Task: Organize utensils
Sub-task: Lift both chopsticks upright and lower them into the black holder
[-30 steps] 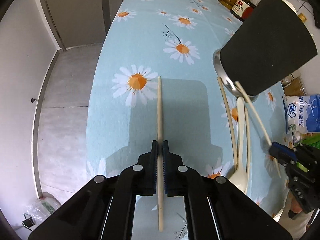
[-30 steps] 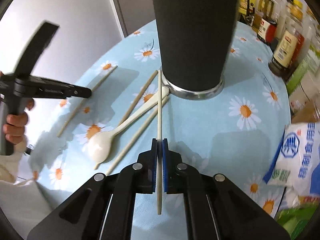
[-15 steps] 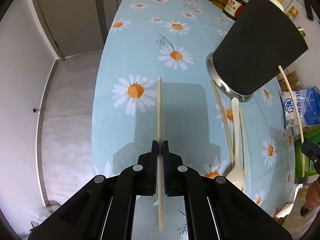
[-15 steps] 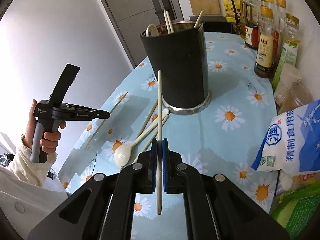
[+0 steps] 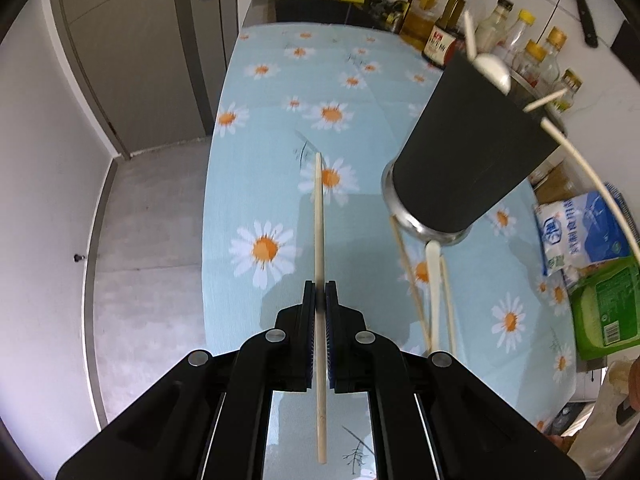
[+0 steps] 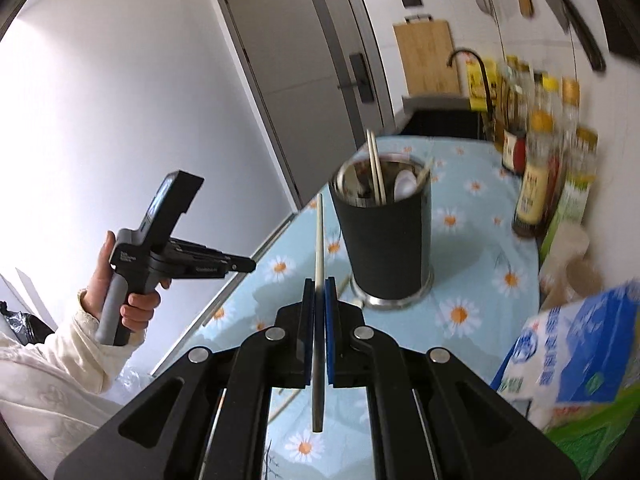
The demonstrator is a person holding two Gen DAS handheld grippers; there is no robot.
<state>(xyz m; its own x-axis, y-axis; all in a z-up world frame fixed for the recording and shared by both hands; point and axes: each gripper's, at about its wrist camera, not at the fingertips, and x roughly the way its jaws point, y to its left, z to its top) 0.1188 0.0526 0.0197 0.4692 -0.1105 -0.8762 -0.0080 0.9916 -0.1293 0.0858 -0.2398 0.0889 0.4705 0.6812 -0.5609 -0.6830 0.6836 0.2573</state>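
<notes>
While your left gripper (image 5: 319,300) hangs above the daisy-print tablecloth (image 5: 256,128), its jaws are pinched tight on a wooden chopstick (image 5: 319,232) that runs straight out ahead and also pokes back behind the pads. Your right gripper (image 6: 319,298) is likewise clamped on a pale chopstick (image 6: 319,240), held up in the air with its far tip just left of the black utensil holder (image 6: 384,240).

From your right wrist view, the holder stands upright on its metal base, right of centre on the table. Inside it you can see two chopsticks (image 6: 375,168) leaning up past the rim and a white spoon (image 6: 406,184) resting in the bowl of the cup. Your left hand (image 6: 120,292) shows at the left of that view, off the table's edge, gripping the handle of its tool.

From your left wrist view, the holder (image 5: 468,148) sits to the right, and near its base a white spoon handle (image 5: 433,280) lies on the cloth between two more chopsticks (image 5: 408,272), all pointing toward you. Bottles (image 5: 440,36) line the far right edge of the table, and a blue-and-white bag (image 5: 580,232) lies beside a green packet (image 5: 604,312) at the right.
</notes>
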